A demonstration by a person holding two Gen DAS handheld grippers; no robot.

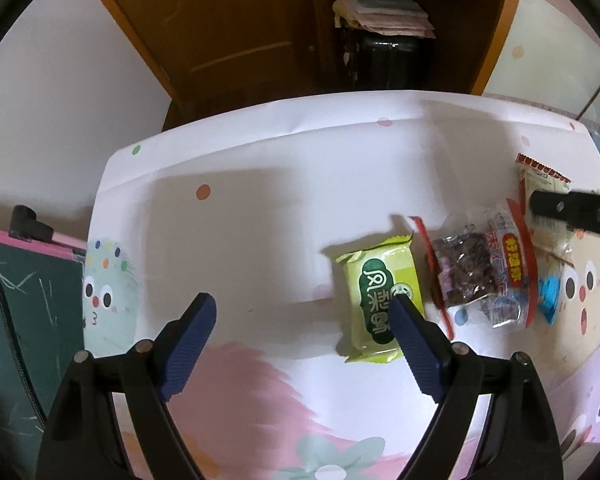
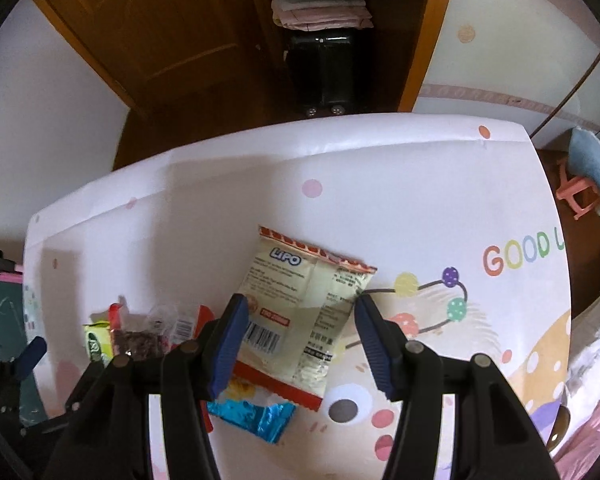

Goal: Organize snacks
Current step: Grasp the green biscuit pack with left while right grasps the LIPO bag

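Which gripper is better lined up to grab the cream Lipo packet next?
Right. The right gripper hangs open with its blue pads straddling the cream Lipo packet. The left gripper is open beside the green packet, with bare tablecloth between its pads.

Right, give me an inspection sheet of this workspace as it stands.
Surface: table under a white cartoon-print cloth, lying flat with fold creases.
Job's things: green wrapped cake packet; clear red-edged packet of dark pieces; cream LiPO biscuit bag; crumpled blue foil wrapper part under the bag.
Clutter: nothing seen.
Grippers: left gripper open over bare cloth beside the green packet; right gripper open, straddling the biscuit bag; contact cannot be told.
Cables: nothing seen.
Surroundings: brown wooden wardrobe, folded cloths, dark suitcase, green chalkboard, pink stool.
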